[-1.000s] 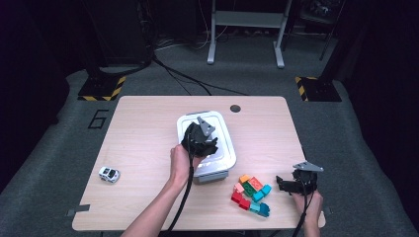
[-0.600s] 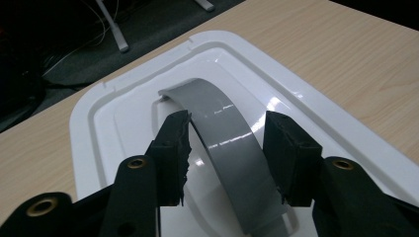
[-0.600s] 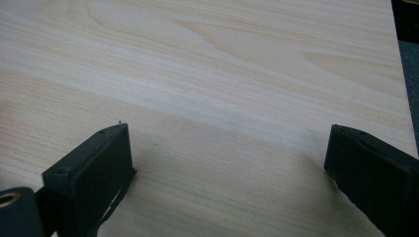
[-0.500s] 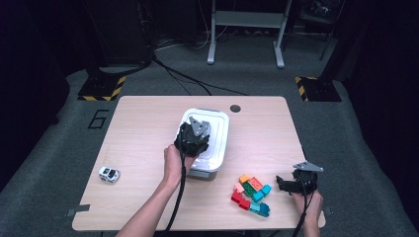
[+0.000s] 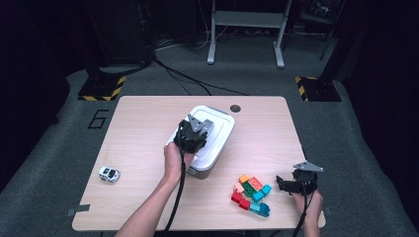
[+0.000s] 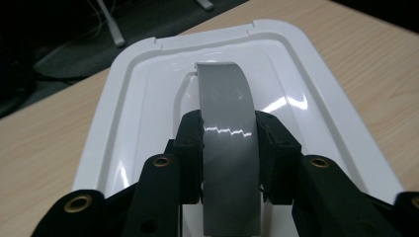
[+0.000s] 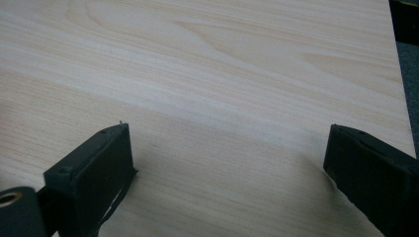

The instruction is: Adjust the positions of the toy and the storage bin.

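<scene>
At the bottom right of the high view, the right tongs (image 5: 286, 184) rest low over the pale wooden bench (image 5: 143, 133), jaws wide apart with nothing between them; their own view shows bare wood grain. Just left of them lies a cluster of red, orange, green and teal plastic building bricks (image 5: 251, 194), untouched. Toward the lower left sits a small white toy car (image 5: 108, 174). Farther up, at the frame's centre, the left tongs (image 6: 230, 148) have just been closing and are now clamped on the curved grey plastic handle (image 6: 227, 148) of the white rectangular lidded plastic box (image 5: 217, 140). I judge the grasp done; lifting or opening the box, and anything involving the bricks, remains. The box's contents are hidden under its lid, and its near end is covered by the hand (image 5: 174, 159).
</scene>
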`<action>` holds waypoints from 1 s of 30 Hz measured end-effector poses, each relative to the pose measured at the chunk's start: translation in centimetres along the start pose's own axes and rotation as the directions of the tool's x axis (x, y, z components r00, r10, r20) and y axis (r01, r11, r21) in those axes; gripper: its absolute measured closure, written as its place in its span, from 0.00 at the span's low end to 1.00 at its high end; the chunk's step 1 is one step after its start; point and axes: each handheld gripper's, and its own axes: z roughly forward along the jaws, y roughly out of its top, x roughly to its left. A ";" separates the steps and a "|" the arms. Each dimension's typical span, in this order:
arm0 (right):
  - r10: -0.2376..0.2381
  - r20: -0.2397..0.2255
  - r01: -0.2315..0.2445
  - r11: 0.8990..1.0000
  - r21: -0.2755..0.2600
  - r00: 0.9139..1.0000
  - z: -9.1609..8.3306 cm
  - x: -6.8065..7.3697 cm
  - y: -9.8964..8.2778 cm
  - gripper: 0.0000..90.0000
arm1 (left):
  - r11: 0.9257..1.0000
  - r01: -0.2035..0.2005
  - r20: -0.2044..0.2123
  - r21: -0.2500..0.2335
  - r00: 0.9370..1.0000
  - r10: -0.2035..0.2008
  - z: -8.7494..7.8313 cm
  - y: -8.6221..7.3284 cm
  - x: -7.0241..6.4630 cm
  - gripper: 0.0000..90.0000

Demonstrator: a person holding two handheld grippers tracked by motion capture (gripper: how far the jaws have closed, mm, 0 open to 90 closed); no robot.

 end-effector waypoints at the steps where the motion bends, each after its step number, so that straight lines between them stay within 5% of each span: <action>1: -0.001 -0.001 0.001 1.000 0.000 1.000 0.0 0.0 0.0 0.05 | 1.000 0.009 0.008 0.000 1.000 -0.009 0.0 0.0 0.0 0.74; 10: -0.018 -0.005 0.018 1.000 -0.007 1.000 0.0 0.0 0.0 0.05 | 0.998 0.056 0.074 0.016 0.996 -0.057 -0.5 -0.1 0.0 0.75; 24: -0.015 -0.006 0.015 1.000 -0.004 1.000 0.0 0.0 0.0 0.05 | 0.999 0.033 0.175 0.009 0.984 -0.034 -1.0 -0.3 -1.7 0.75; 30: -0.015 -0.006 0.015 1.000 -0.004 1.000 0.0 0.0 0.0 0.05 | 0.999 0.053 0.204 -0.003 0.978 -0.051 -0.9 -0.4 -2.4 0.75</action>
